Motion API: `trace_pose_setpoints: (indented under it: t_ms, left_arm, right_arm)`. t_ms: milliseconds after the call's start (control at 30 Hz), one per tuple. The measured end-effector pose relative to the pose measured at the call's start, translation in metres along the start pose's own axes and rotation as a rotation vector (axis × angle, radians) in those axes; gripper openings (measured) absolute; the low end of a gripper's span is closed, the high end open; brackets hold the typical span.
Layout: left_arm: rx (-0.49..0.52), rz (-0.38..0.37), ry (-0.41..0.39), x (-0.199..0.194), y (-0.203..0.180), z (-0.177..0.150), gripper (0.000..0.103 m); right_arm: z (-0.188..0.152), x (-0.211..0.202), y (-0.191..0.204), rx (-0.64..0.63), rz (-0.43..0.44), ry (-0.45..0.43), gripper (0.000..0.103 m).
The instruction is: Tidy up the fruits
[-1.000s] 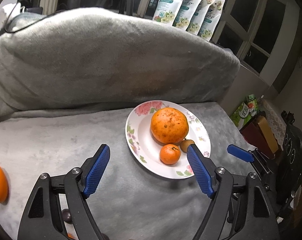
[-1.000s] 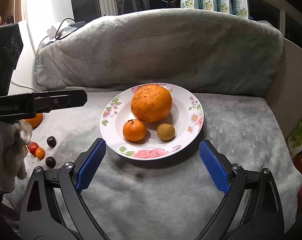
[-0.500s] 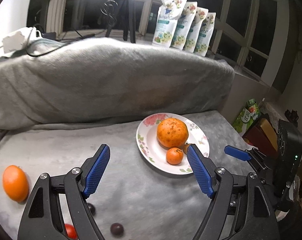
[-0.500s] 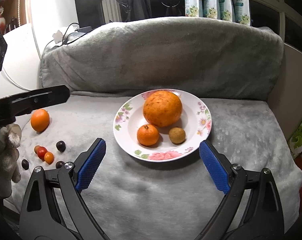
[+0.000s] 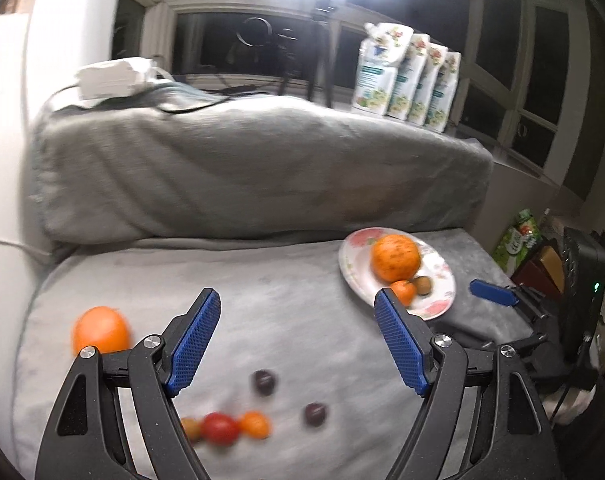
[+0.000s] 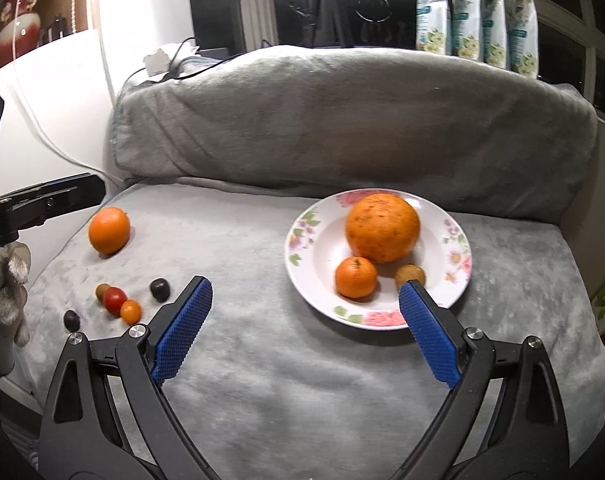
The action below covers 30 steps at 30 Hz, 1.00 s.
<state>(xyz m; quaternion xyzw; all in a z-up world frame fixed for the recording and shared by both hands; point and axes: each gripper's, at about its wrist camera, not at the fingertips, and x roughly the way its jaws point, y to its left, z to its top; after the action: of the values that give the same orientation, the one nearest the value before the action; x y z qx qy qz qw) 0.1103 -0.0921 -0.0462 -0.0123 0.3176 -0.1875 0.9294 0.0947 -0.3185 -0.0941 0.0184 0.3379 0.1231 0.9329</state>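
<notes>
A floral plate on the grey blanket holds a large orange, a small mandarin and a brown longan. It also shows in the left wrist view. A loose orange lies at the left, also in the left wrist view. Small tomatoes and dark grapes lie in front of it. My left gripper is open and empty above the small fruits. My right gripper is open and empty before the plate.
A blanket-covered backrest rises behind the seat. Refill pouches stand on the sill. Boxes and a black device sit beyond the right edge. A white wall bounds the left.
Both grippers have pulled back and swung left. The plate has shifted right in both views, and the loose orange and small fruits have come into view. Both stay open.
</notes>
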Motion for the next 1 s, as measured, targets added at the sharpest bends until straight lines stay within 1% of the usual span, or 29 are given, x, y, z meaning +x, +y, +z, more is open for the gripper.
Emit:
trace_pose_setpoints:
  t_ms: [233, 467, 600, 633, 667, 800, 1000]
  left_arm:
    - [-0.052, 0.118, 0.014, -0.028, 0.053, -0.023, 0.080]
    - [-0.111, 0.177, 0.064, -0.039, 0.087, -0.053, 0.079]
    - [-0.134, 0.174, 0.088, -0.040, 0.095, -0.066, 0.079]
    - [-0.139, 0.169, 0.096, -0.039, 0.095, -0.069, 0.077]
    - [-0.140, 0.165, 0.102, -0.038, 0.096, -0.071, 0.072]
    - [-0.145, 0.139, 0.125, -0.033, 0.096, -0.076, 0.067]
    - [-0.161, 0.081, 0.165, -0.022, 0.097, -0.084, 0.056]
  right_arm:
    - [0.000, 0.002, 0.017, -0.039, 0.067, 0.017, 0.097]
    - [-0.001, 0.009, 0.037, -0.083, 0.134, 0.045, 0.097]
    - [-0.002, 0.012, 0.050, -0.122, 0.182, 0.062, 0.097]
    - [-0.002, 0.013, 0.055, -0.134, 0.191, 0.063, 0.097]
    - [-0.002, 0.013, 0.058, -0.146, 0.200, 0.065, 0.097]
    - [-0.003, 0.016, 0.074, -0.191, 0.228, 0.076, 0.097]
    - [-0.008, 0.025, 0.092, -0.238, 0.263, 0.109, 0.096]
